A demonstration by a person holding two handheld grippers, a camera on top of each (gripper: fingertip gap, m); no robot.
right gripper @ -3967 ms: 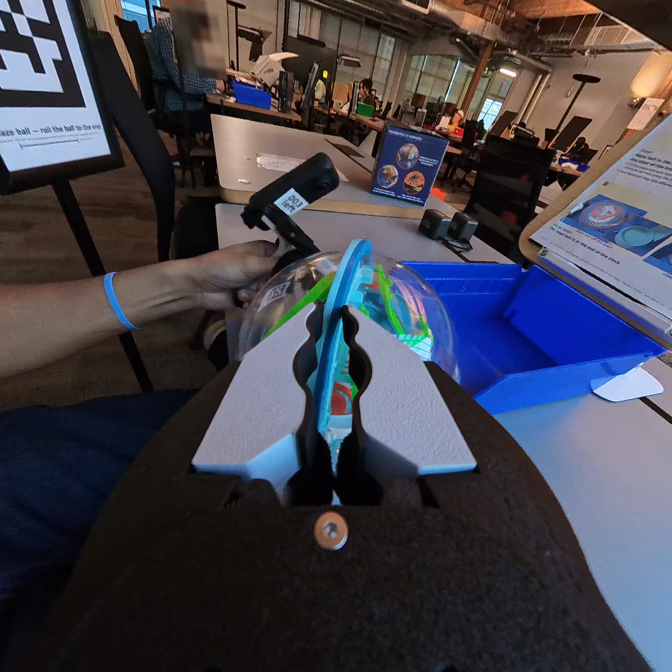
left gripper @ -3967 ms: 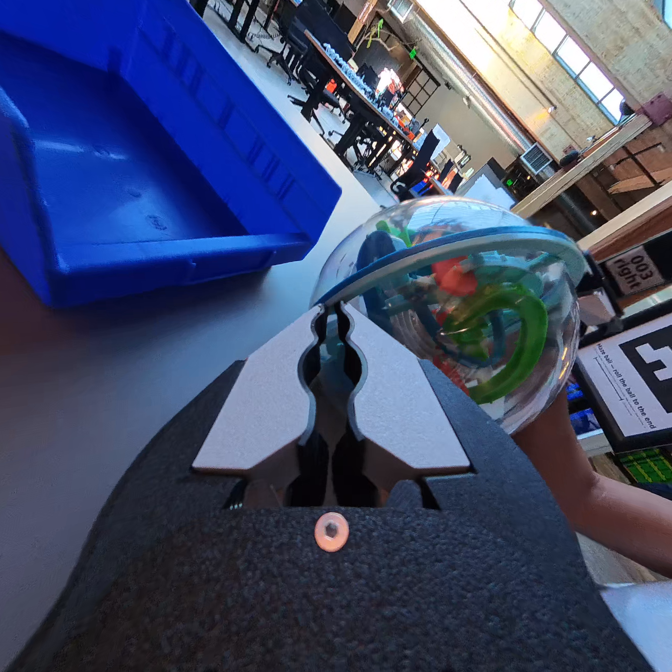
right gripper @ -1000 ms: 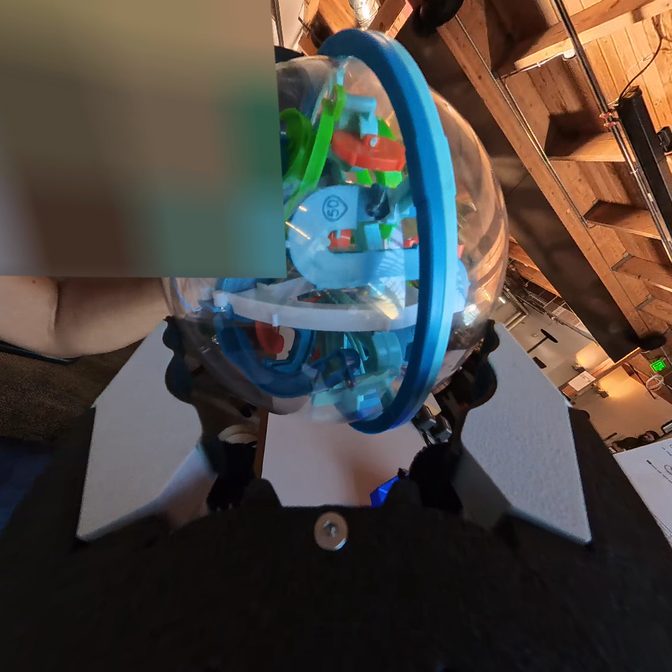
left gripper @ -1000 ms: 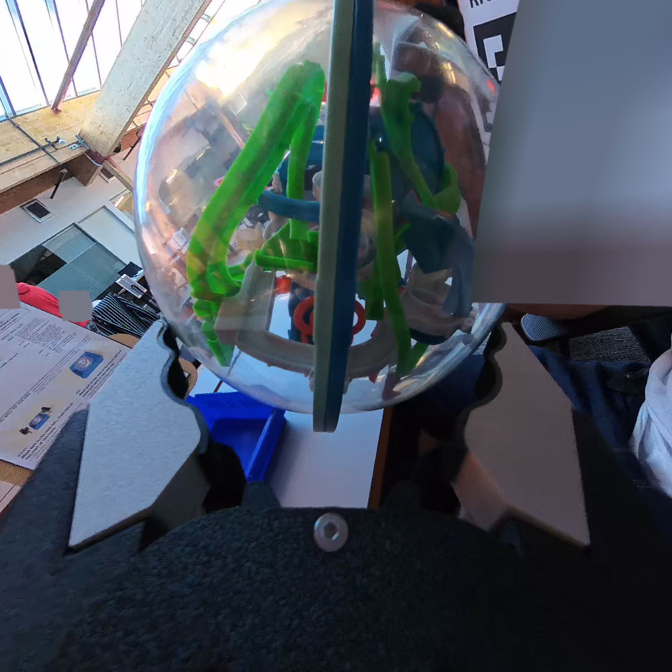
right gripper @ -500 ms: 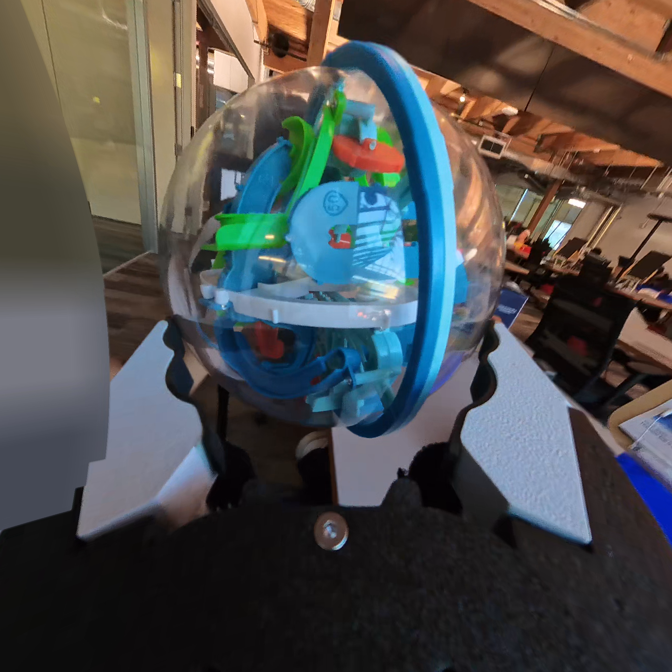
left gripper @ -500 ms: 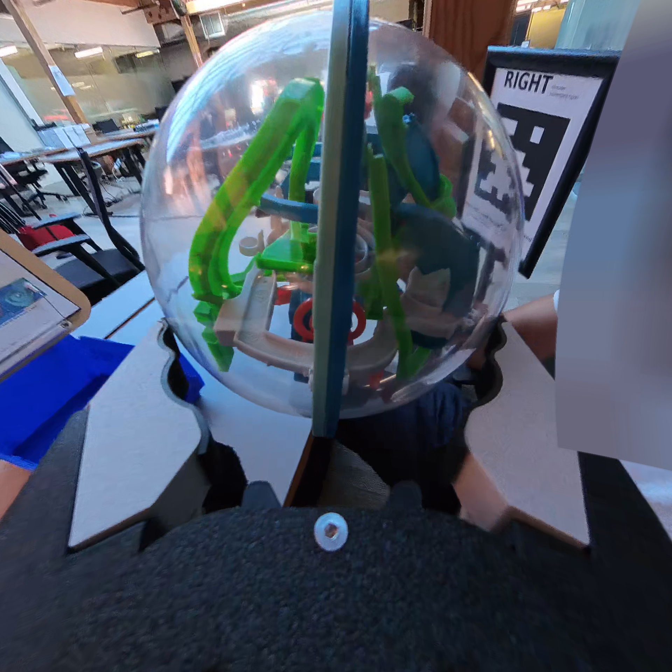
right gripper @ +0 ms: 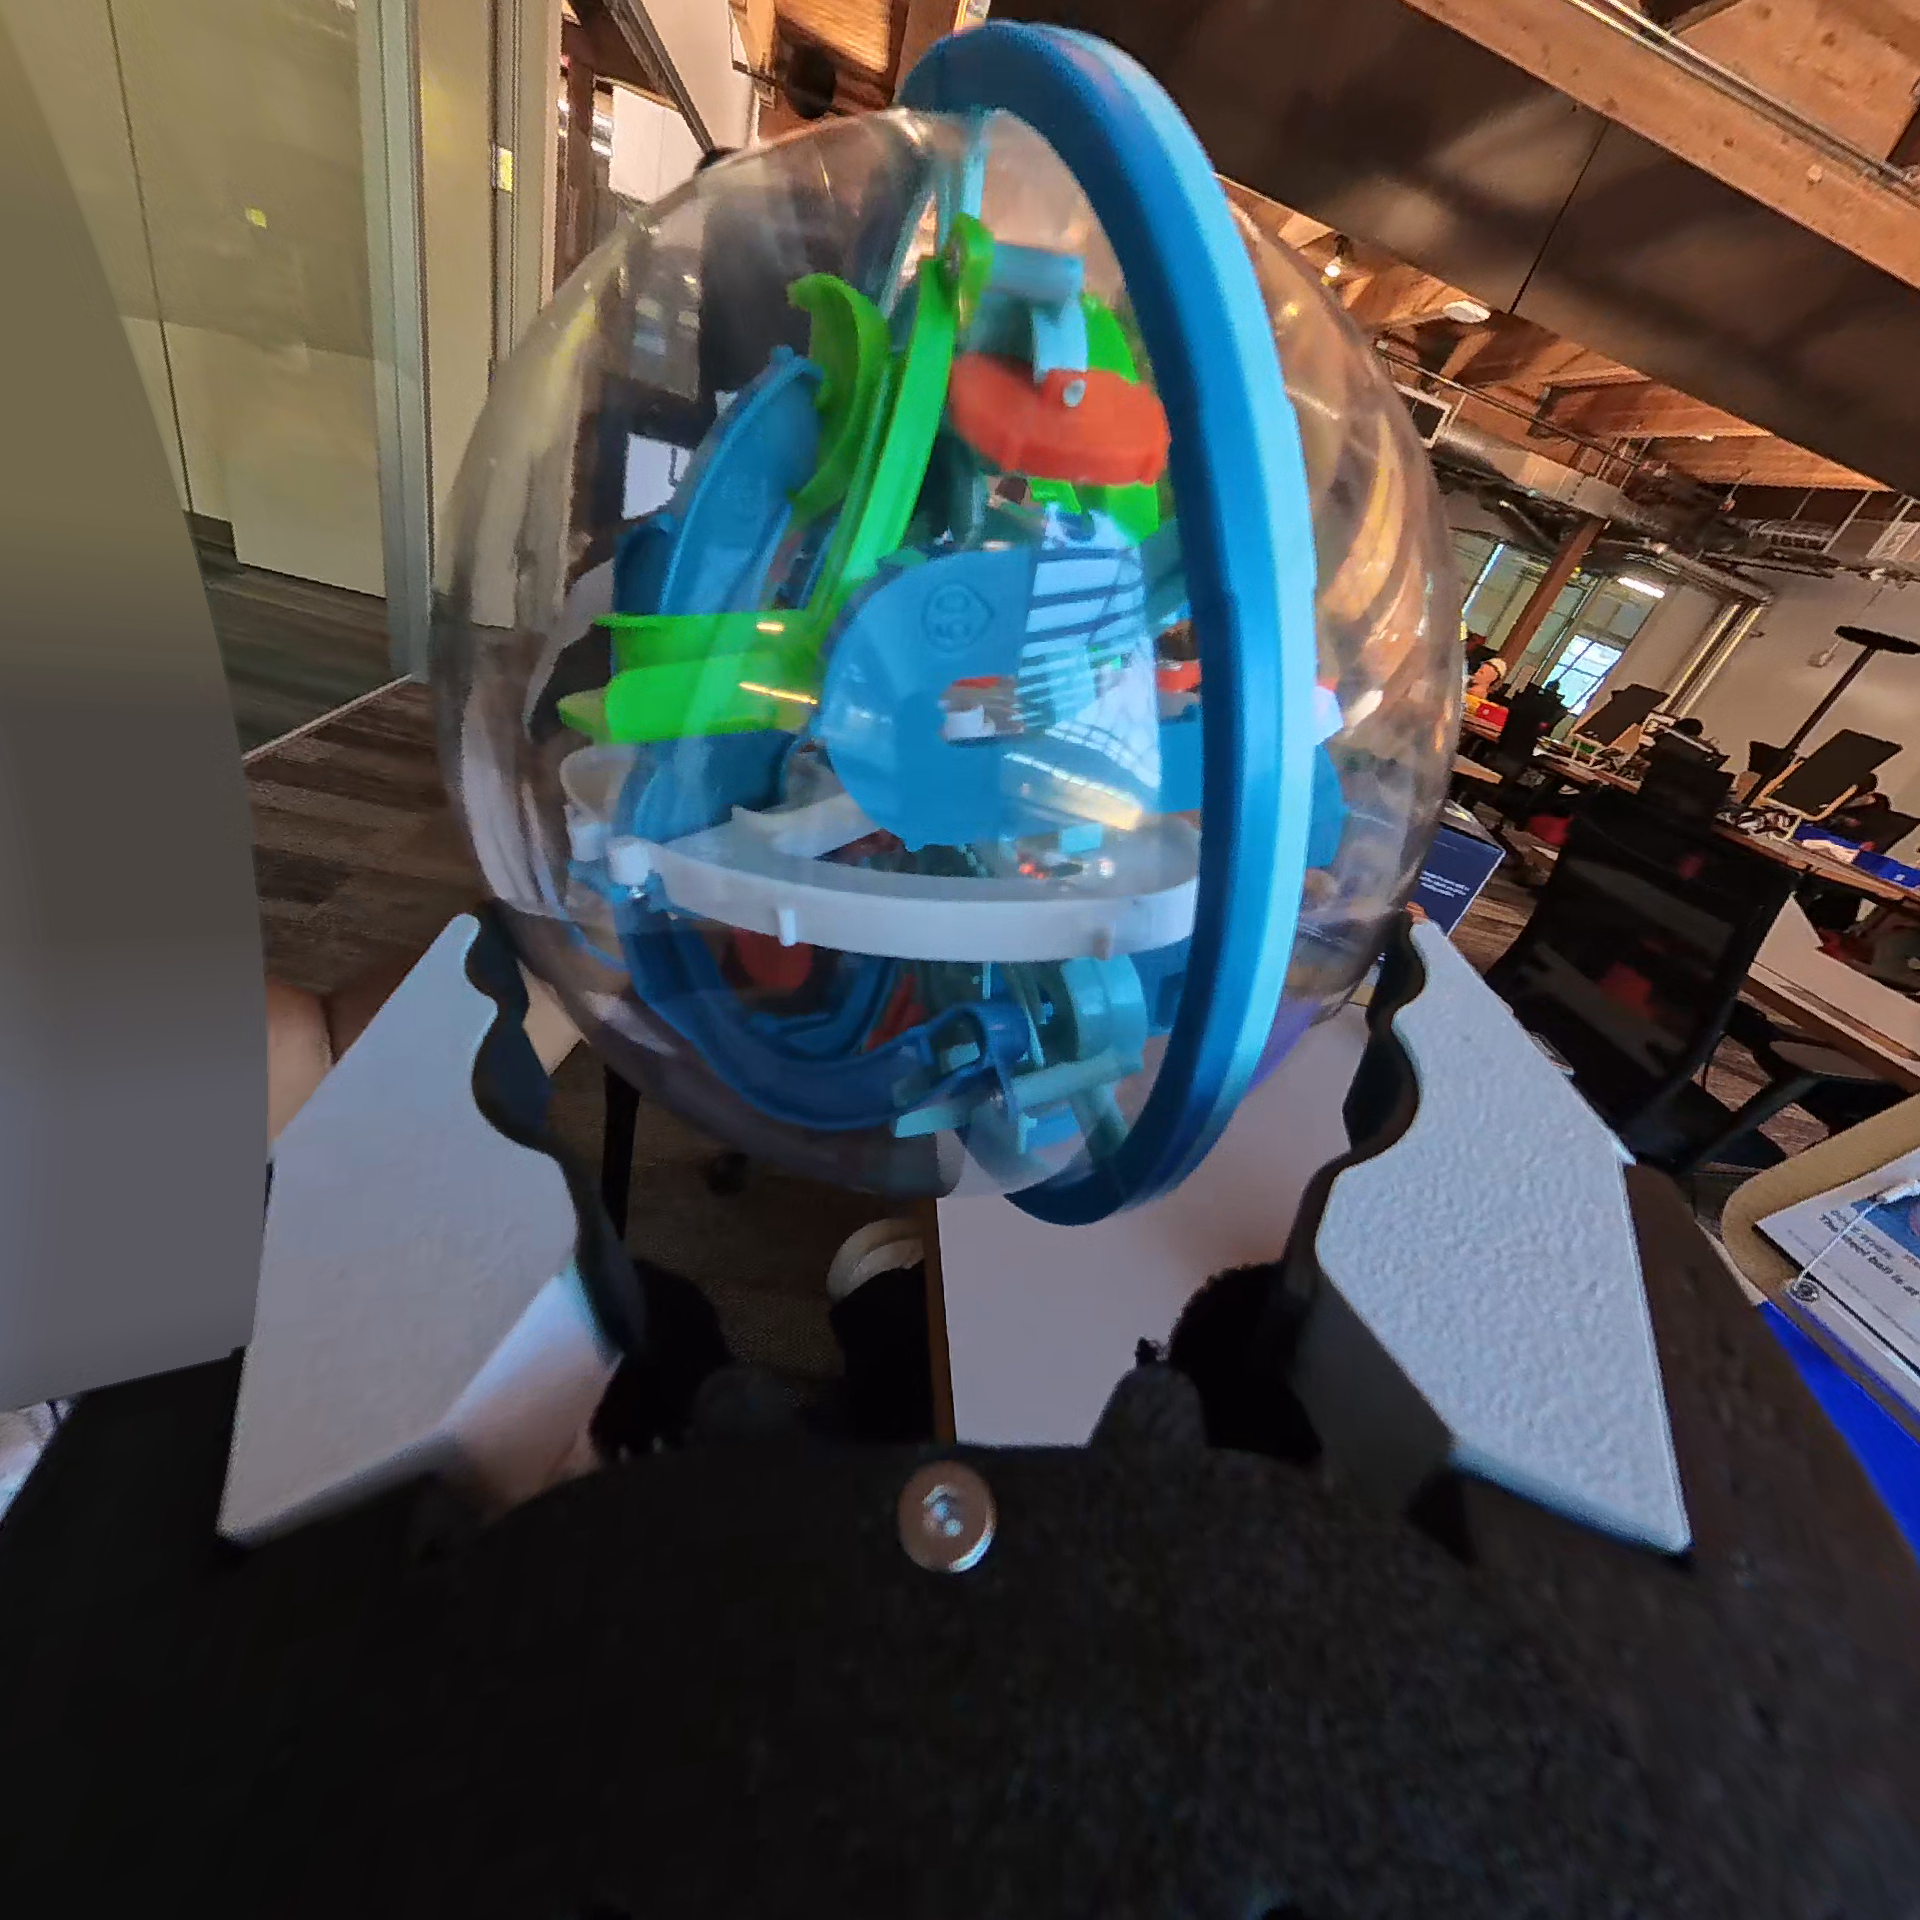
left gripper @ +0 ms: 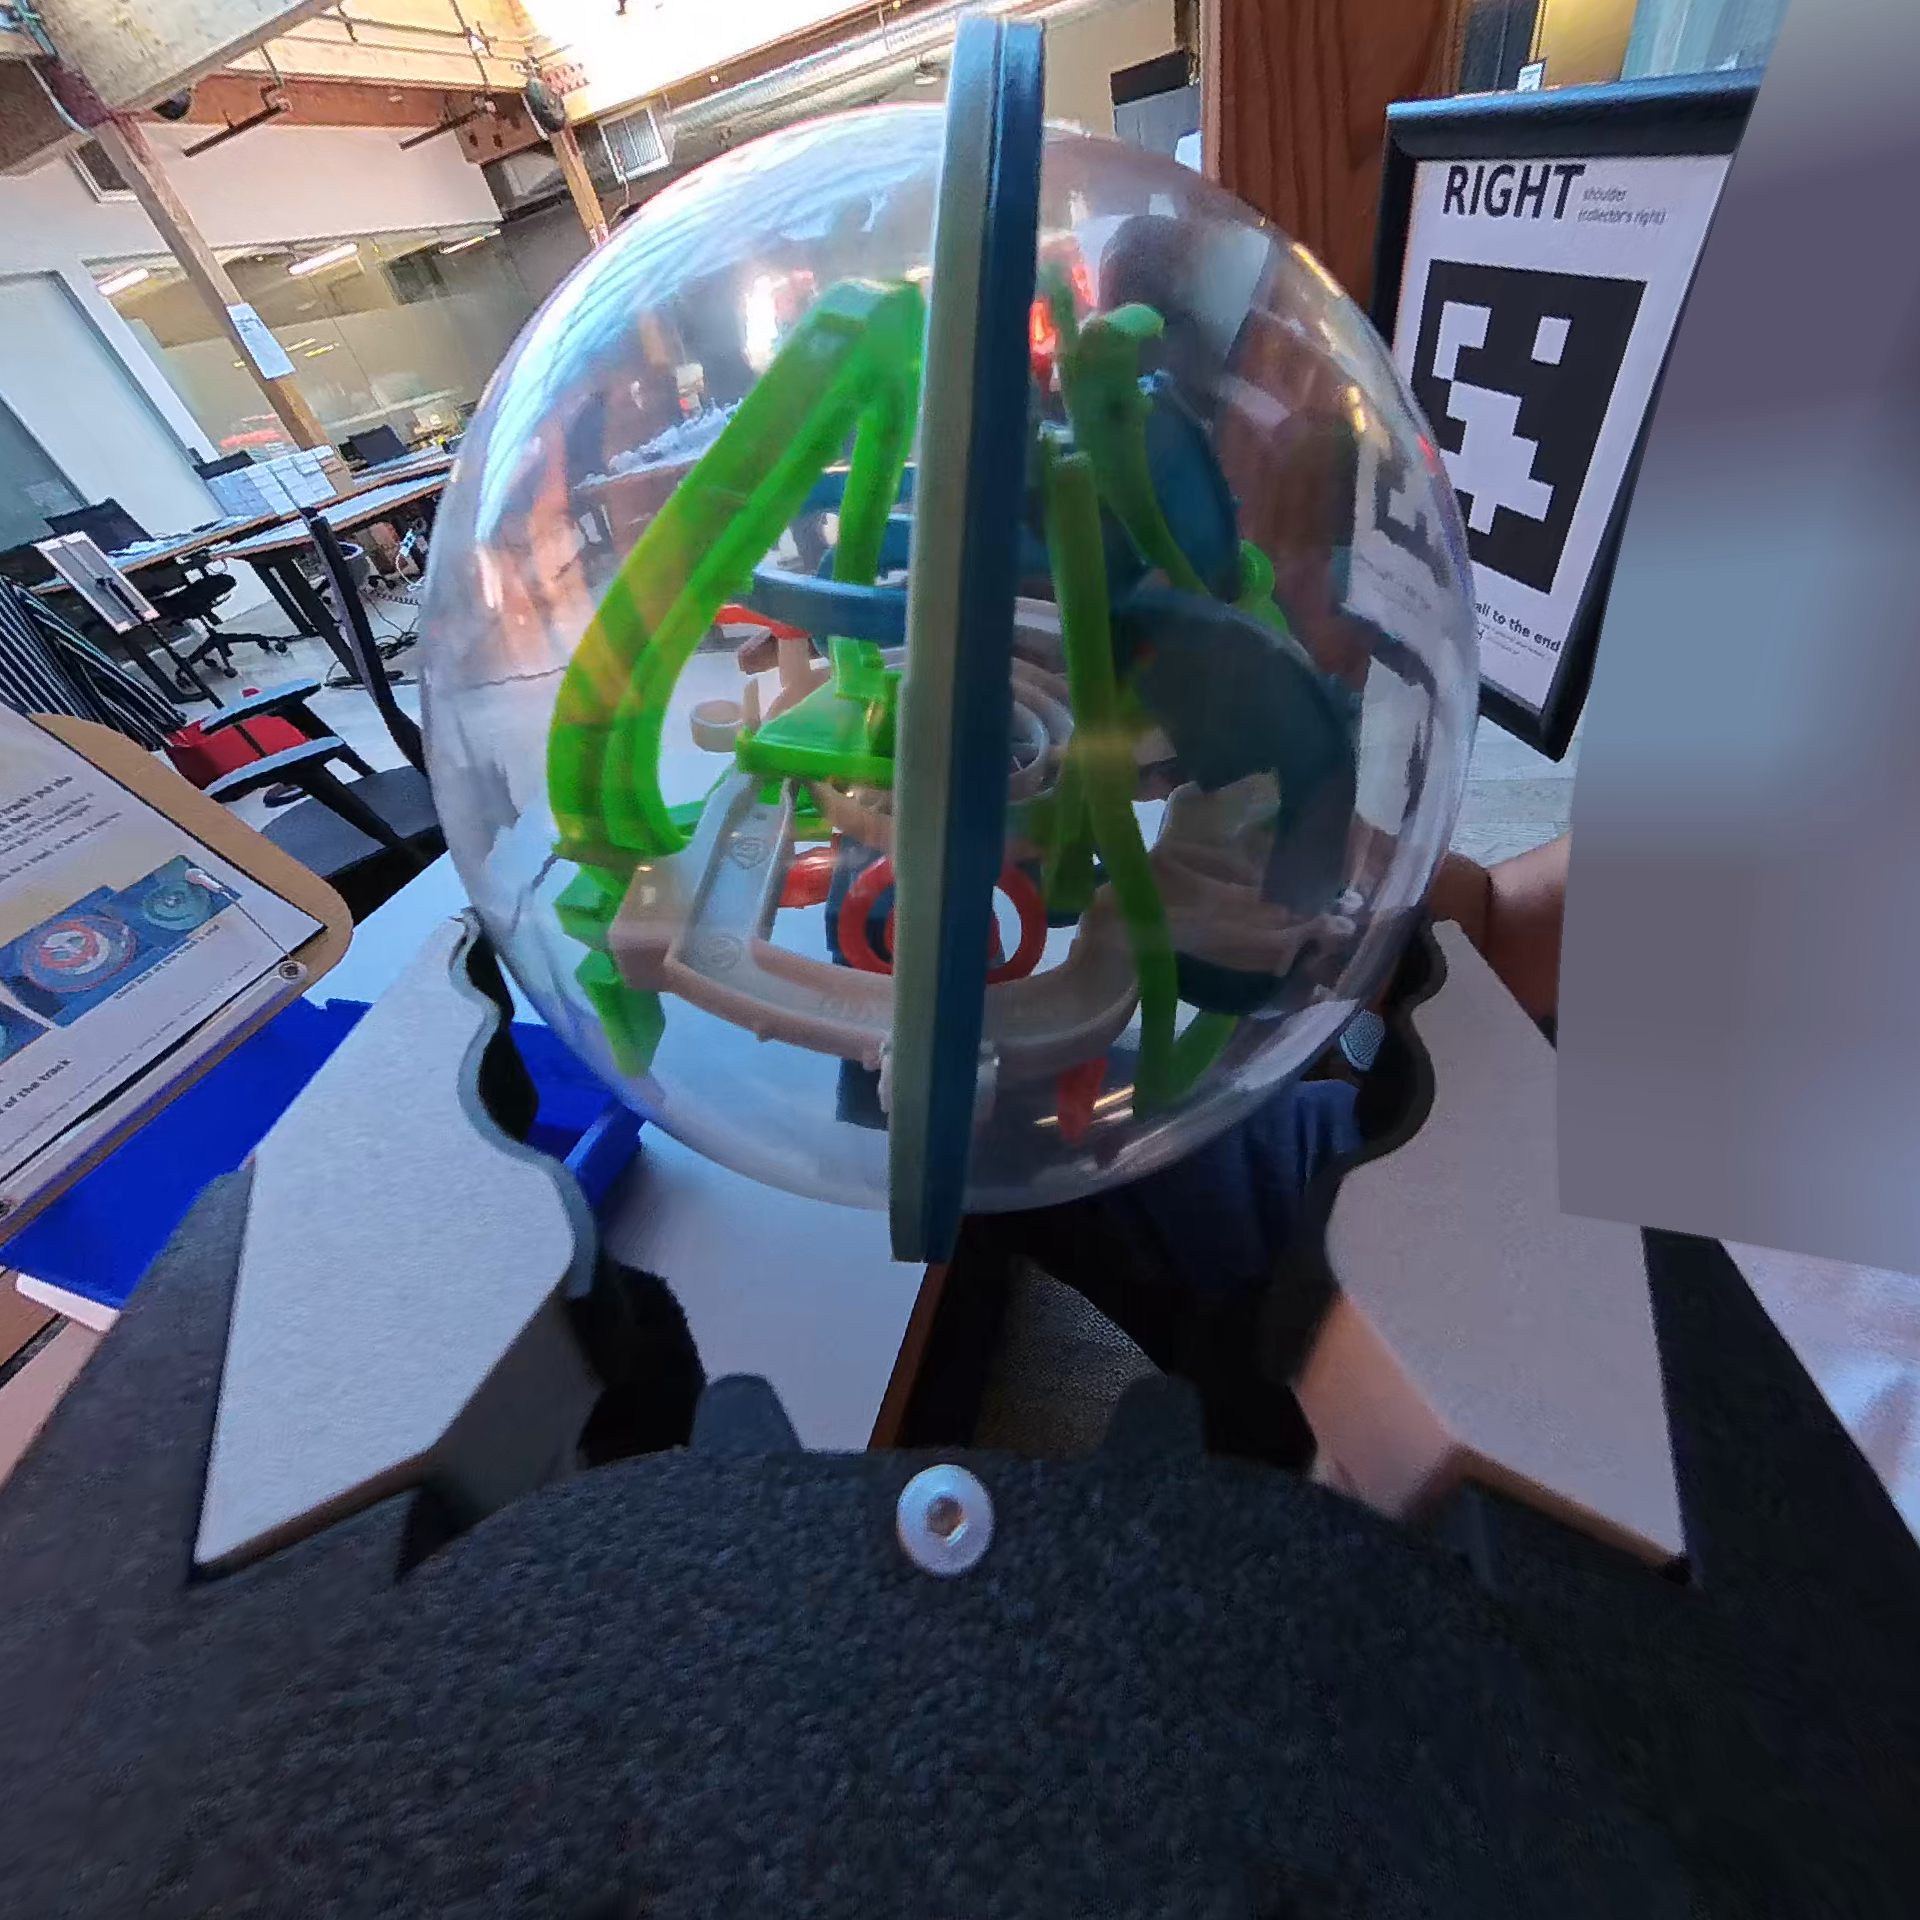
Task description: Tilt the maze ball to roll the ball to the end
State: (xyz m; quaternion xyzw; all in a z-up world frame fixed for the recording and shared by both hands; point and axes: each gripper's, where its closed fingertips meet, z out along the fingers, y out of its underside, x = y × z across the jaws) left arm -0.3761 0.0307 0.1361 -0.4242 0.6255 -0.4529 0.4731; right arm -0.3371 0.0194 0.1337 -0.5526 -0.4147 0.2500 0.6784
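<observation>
The maze ball (left gripper: pixel 727 499) is a clear sphere with a blue equator ring and green, blue, white and orange tracks inside. It is held in the air above the table edge. My left gripper (left gripper: pixel 945 935) has its jaws spread wide and pressed on the sphere's two sides, with the ring upright between them. My right gripper (right gripper: pixel 940 935) clamps the same ball (right gripper: pixel 727 436) from the opposite side, also spread wide, with the ring (right gripper: pixel 1236 623) tilted to the right. I cannot make out the small ball inside.
A blue bin (left gripper: pixel 104 1195) and a clipboard with an instruction sheet (left gripper: pixel 125 935) are at the left. A framed marker sign (left gripper: pixel 1507 416) stands at the right. The grey table (left gripper: pixel 769 1278) is below. Desks and chairs (right gripper: pixel 1662 935) fill the room behind.
Four seconds ago both grippers pinched the blue ring; now they clamp the sphere's sides. Over the last second both views swung down from the ceiling to level, and the ball kept its place in the jaws.
</observation>
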